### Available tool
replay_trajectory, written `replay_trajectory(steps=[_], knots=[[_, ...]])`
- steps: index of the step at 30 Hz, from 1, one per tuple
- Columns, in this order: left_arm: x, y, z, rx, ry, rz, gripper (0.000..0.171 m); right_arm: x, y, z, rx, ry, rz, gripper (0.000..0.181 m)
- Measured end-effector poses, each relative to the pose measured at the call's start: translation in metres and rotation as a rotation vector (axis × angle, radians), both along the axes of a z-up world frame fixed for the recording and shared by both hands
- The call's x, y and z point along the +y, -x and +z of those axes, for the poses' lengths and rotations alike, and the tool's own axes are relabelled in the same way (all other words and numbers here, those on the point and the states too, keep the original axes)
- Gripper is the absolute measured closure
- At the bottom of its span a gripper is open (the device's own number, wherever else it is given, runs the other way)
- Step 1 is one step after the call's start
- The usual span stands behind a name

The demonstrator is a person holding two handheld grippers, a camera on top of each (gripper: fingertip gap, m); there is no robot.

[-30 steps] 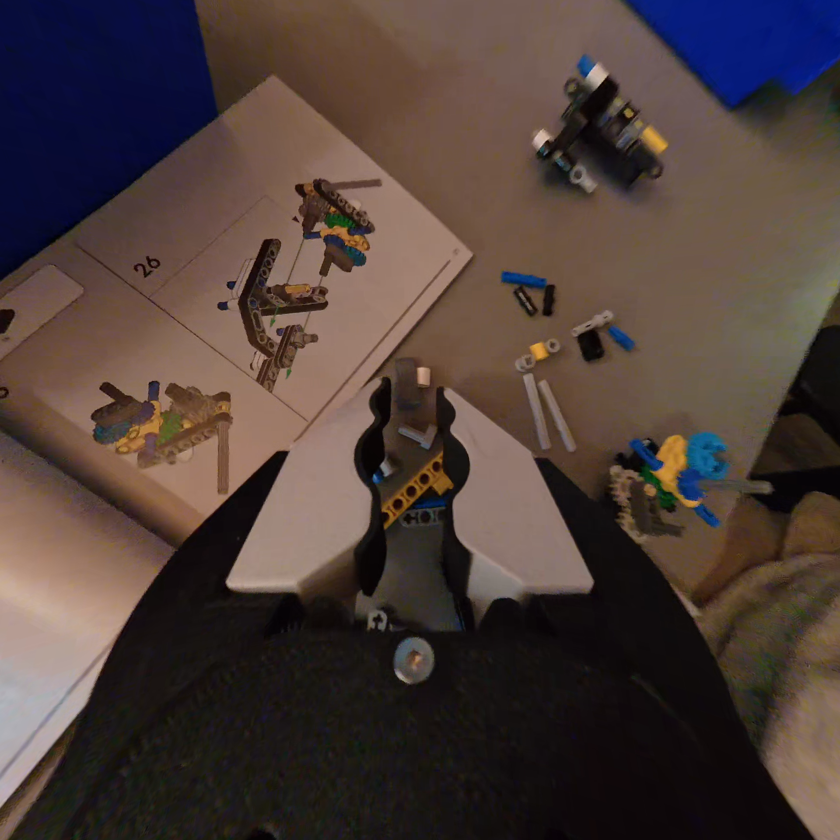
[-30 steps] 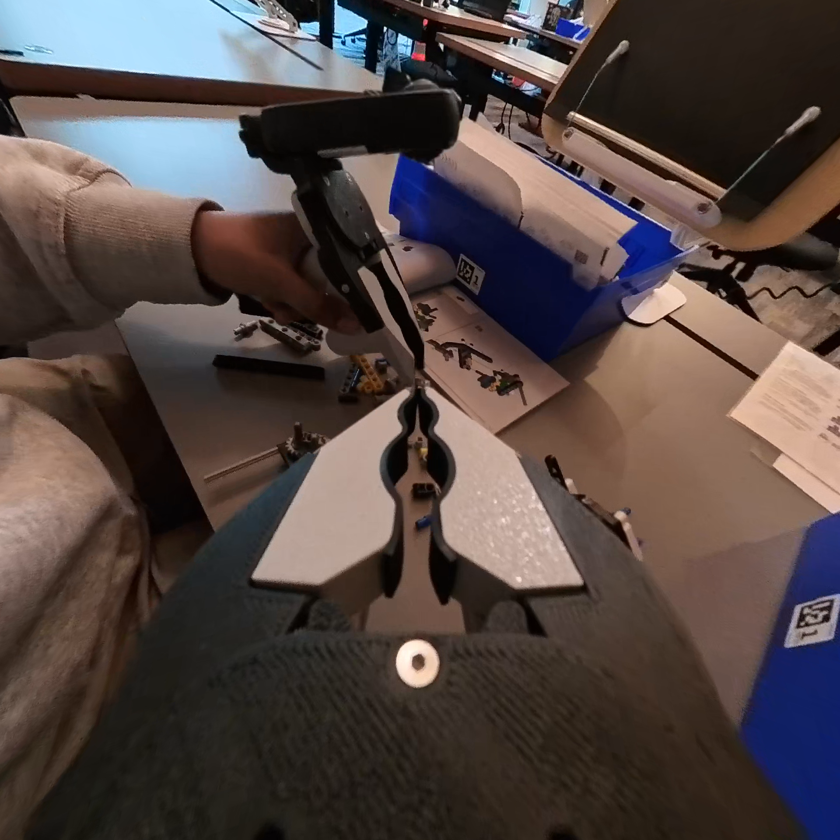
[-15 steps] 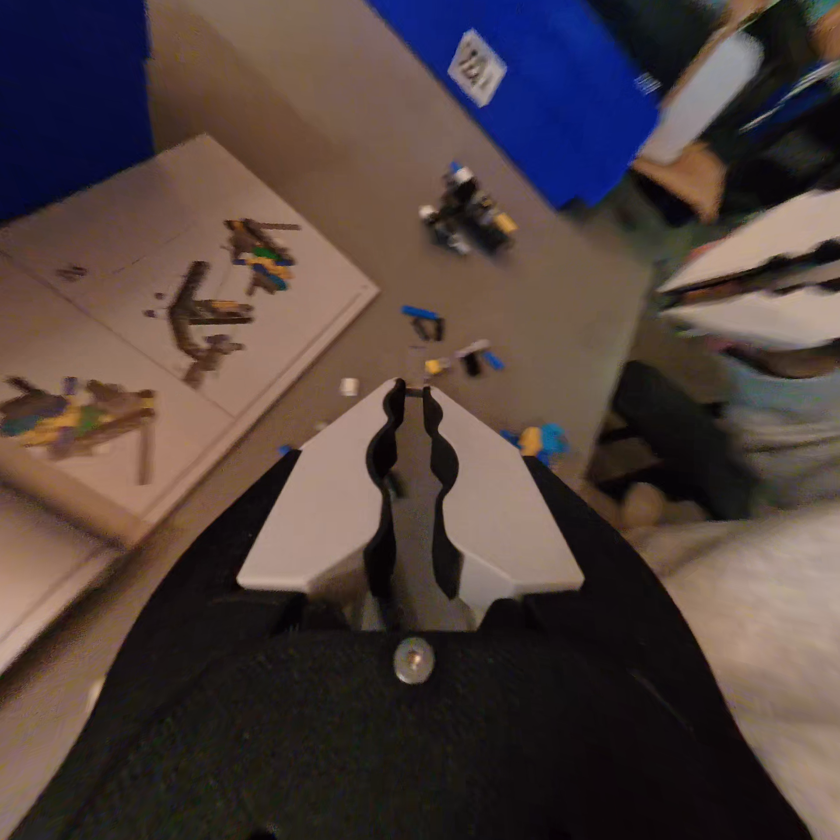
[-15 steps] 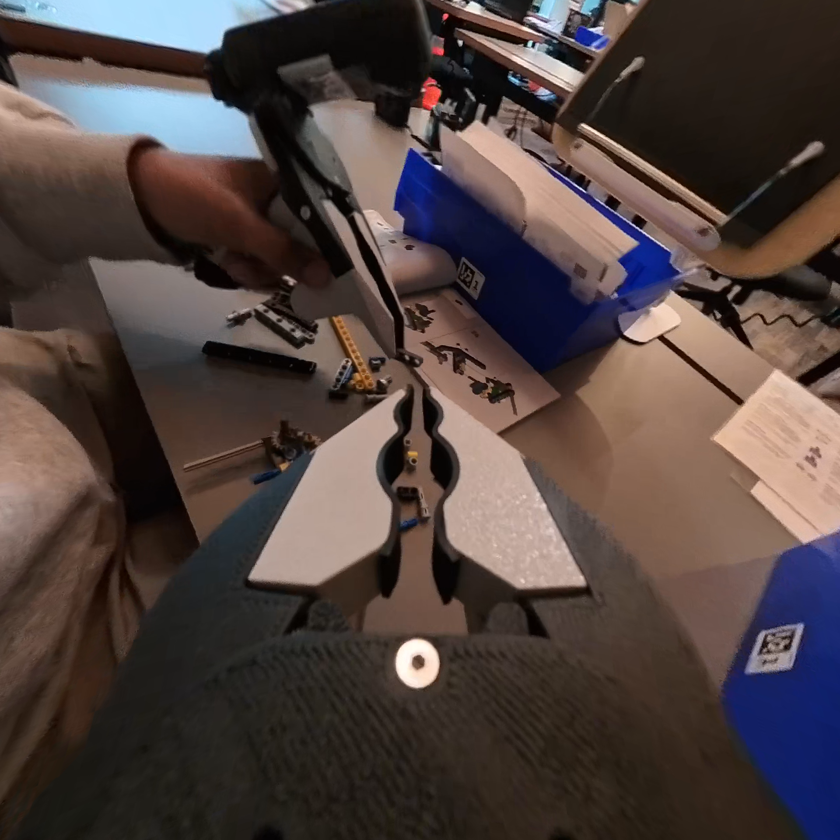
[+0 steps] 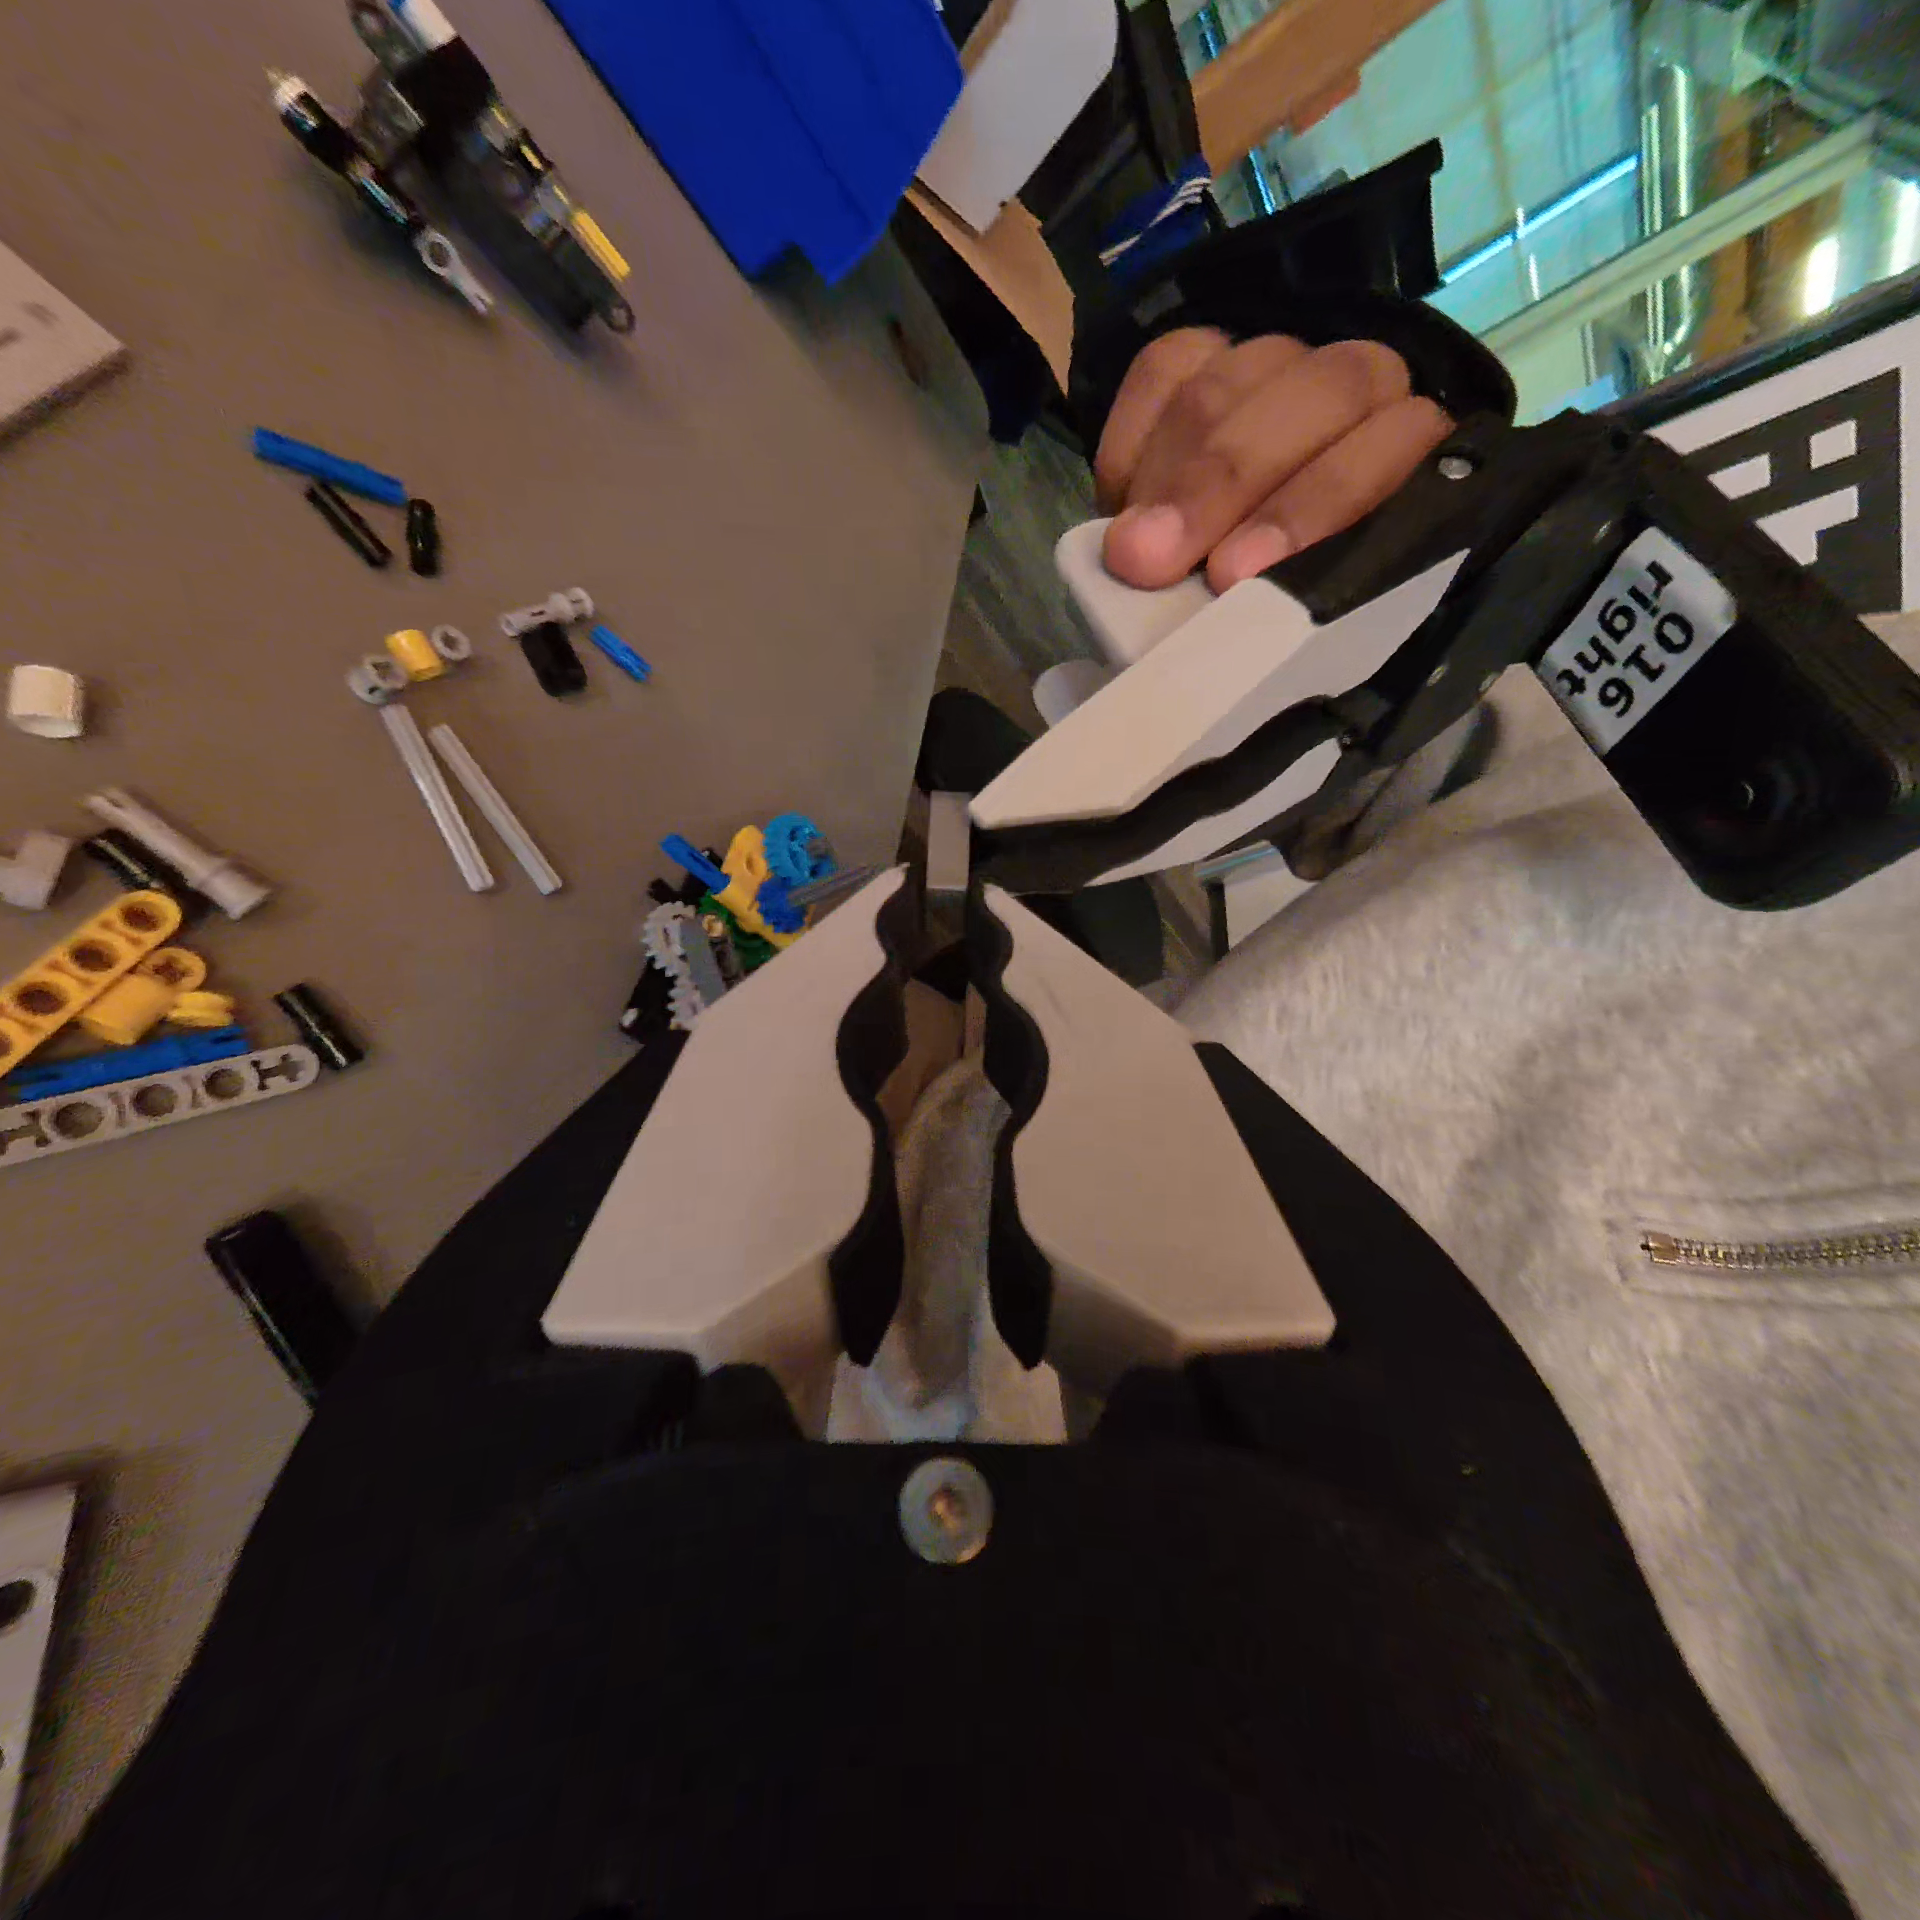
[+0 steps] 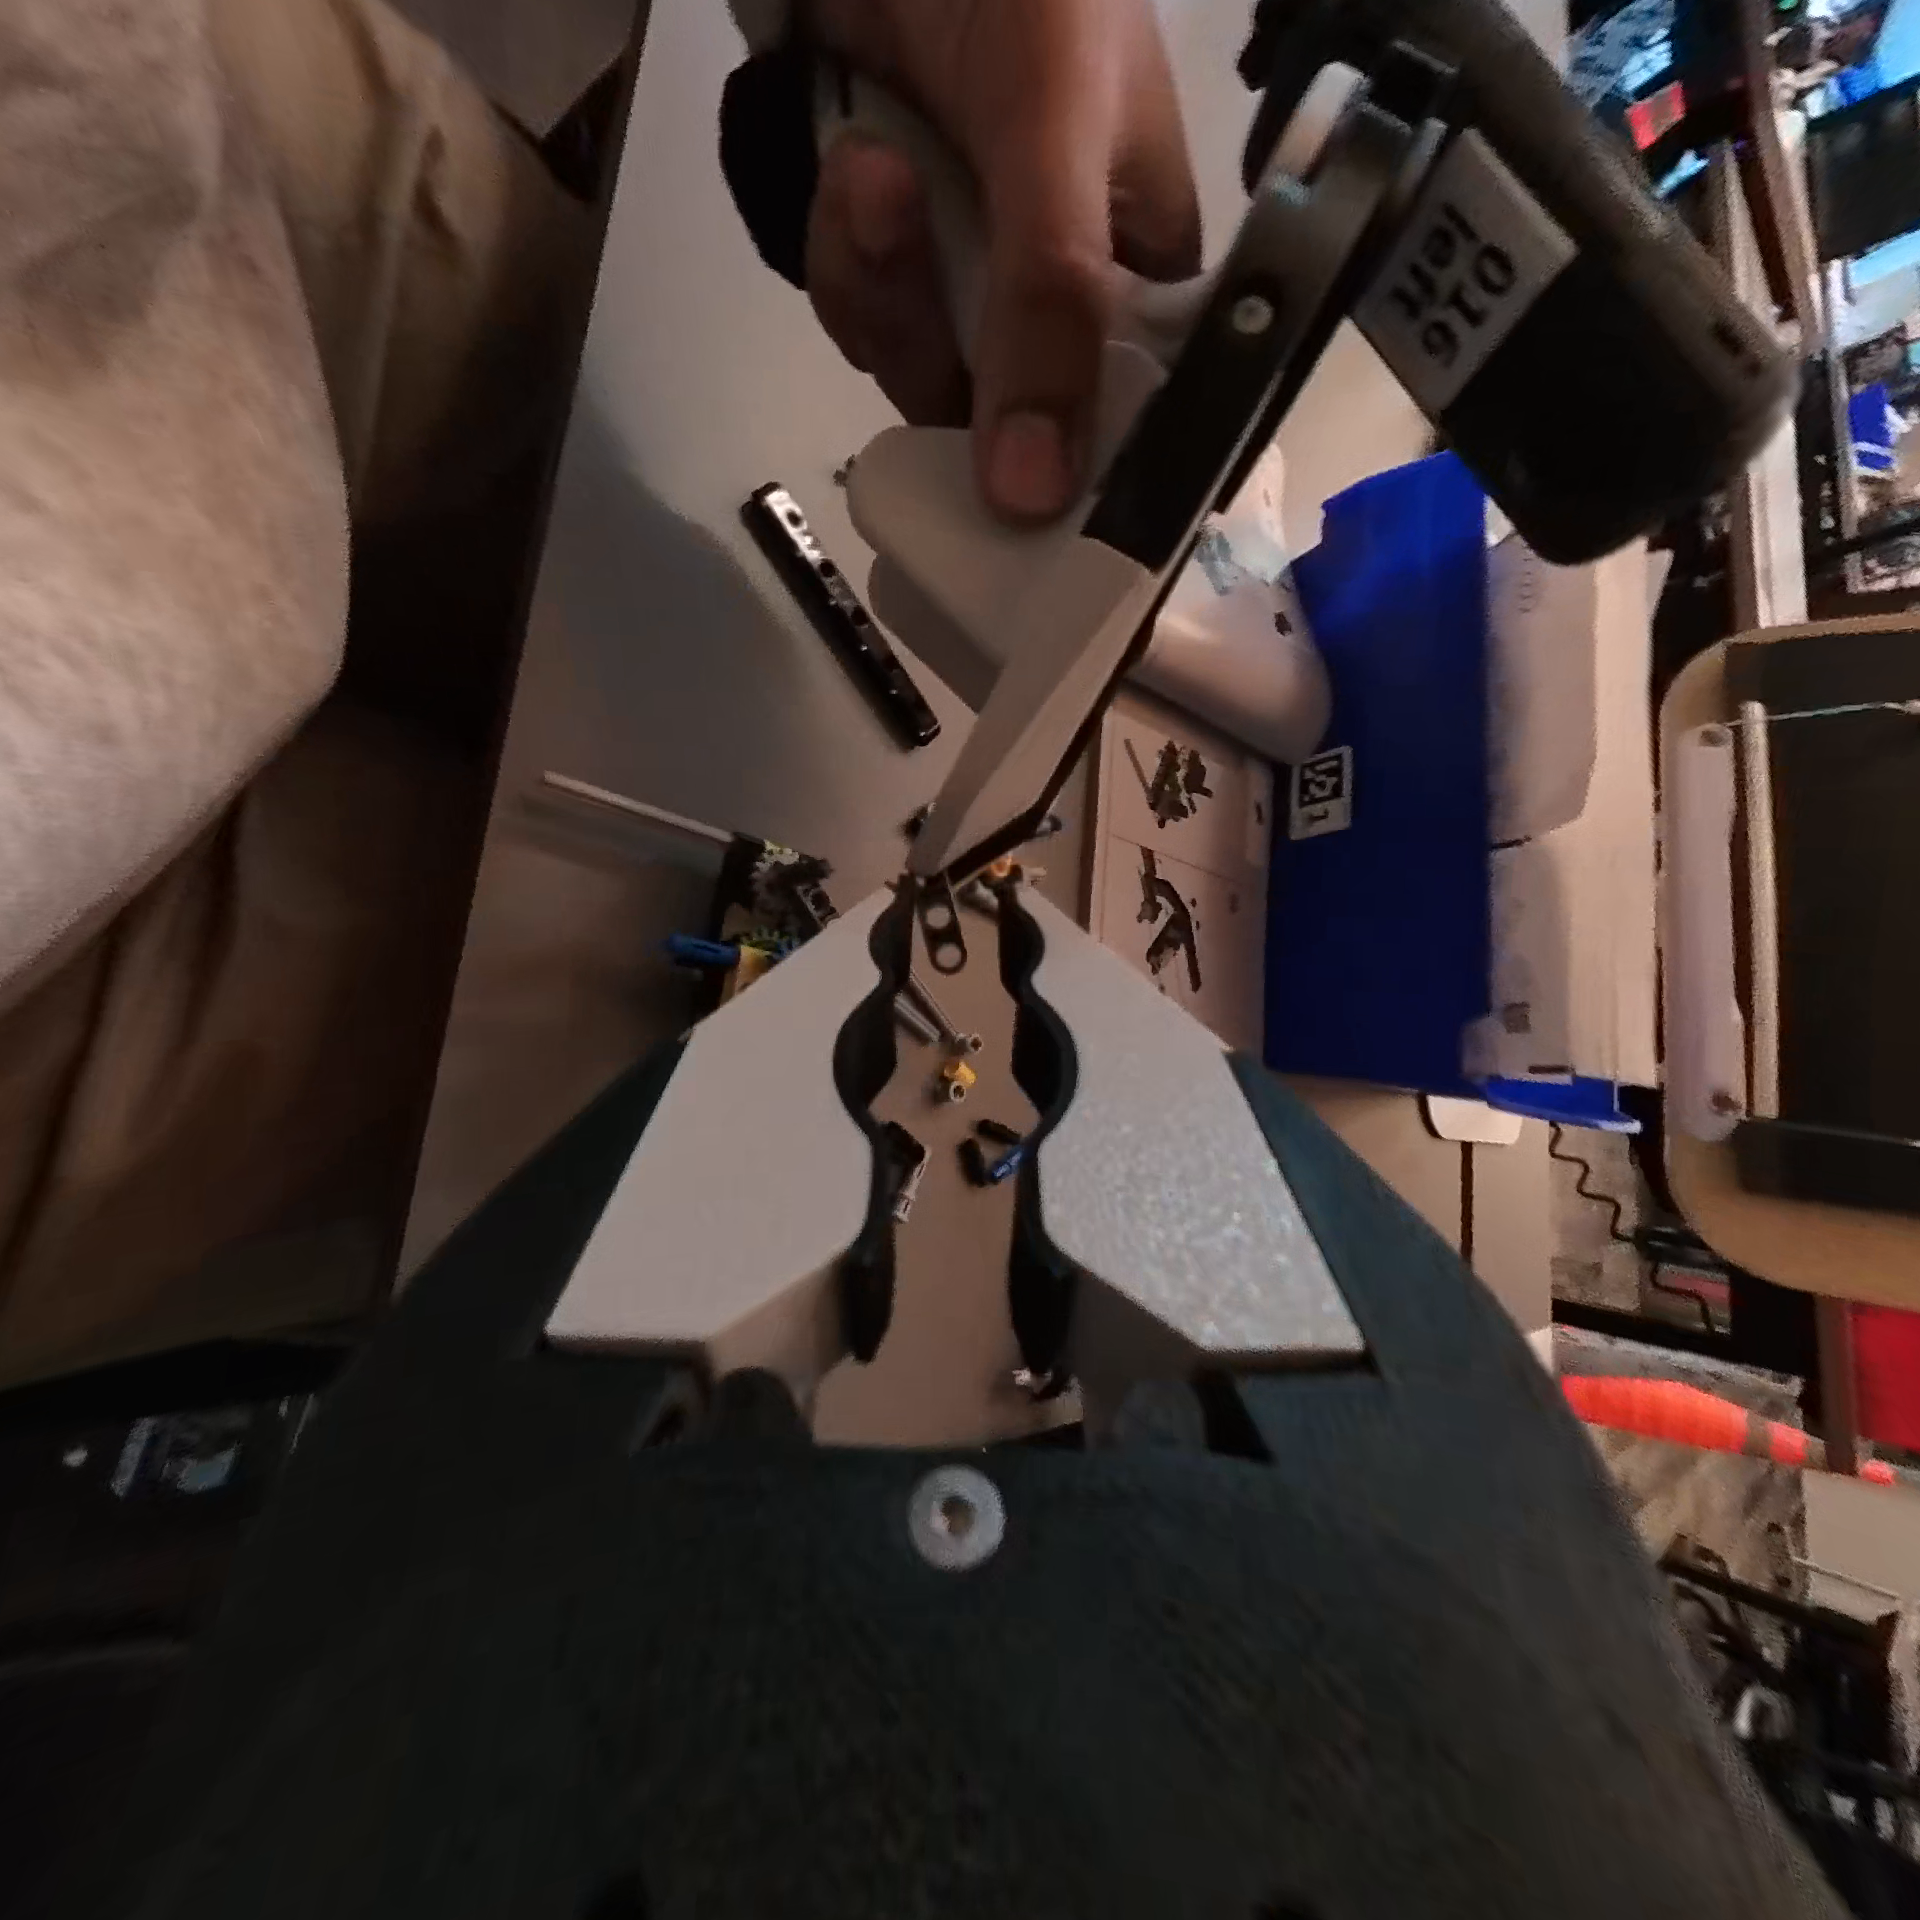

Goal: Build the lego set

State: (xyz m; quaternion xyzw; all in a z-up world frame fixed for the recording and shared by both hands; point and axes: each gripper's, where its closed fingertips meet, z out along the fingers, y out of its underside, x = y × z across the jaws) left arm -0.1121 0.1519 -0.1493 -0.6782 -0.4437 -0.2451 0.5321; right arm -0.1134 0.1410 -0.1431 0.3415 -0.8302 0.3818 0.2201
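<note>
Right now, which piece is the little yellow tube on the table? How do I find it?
Start at the grey table in the left wrist view and find the two white rods lying side by side. Just above their top ends sits the yellow tube, the only yellow piece between two small grey rings.

blue bin (image 6: 1382, 790), grey table (image 5: 727, 499), grey zip garment (image 5: 1558, 1195)

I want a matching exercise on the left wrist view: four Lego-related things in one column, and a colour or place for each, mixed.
1 storage bin
2 pair of axles
3 small bush
4 small grey liftarm

a yellow
b between the left gripper fingertips
c blue
d side by side on the table

Pairs: 1-c, 2-d, 3-a, 4-b.
</note>
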Motion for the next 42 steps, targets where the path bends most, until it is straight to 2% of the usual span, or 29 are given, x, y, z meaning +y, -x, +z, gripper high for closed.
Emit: replay_trajectory(steps=[2,7,9,13,16,18,24,31,36,42], knots=[[0.0,0.001,0.0,0.012,0.009,0.002,0.167,0.001,-0.002,-0.003,0.018,-0.034,0.015,0.175],[0.001,0.0,0.004,0.042,-0.023,0.0,0.166,0.003,-0.003,-0.001,-0.005,-0.021,-0.015,0.176],[-0.002,0.004,0.004,0.075,-0.022,0.046,0.152,0.008,0.007,0.0,-0.062,-0.017,-0.092,0.177],[-0.009,0.006,-0.016,0.18,0.105,0.137,0.145,0.029,0.028,-0.006,-0.293,-0.028,-0.274,0.177],[-0.001,0.003,-0.03,0.279,0.212,0.169,0.149,0.034,0.024,-0.007,-0.538,-0.028,-0.322,0.181],[0.007,0.001,-0.034,0.322,0.234,0.179,0.155,0.033,0.021,-0.007,-0.624,-0.033,-0.321,0.181],[0.008,0.004,-0.047,0.376,0.357,0.189,0.153,0.035,0.028,-0.013,-0.586,-0.062,-0.333,0.181],[-0.003,0.008,-0.036,0.333,0.247,0.234,0.154,0.049,0.061,-0.028,-0.572,-0.032,-0.465,0.181],[-0.02,0.015,-0.032,0.297,0.196,0.298,0.154,0.036,0.071,-0.037,-0.583,-0.002,-0.493,0.172],[-0.027,0.014,-0.03,0.299,0.199,0.328,0.154,0.037,0.089,-0.066,-0.576,-0.092,-0.574,0.163]])
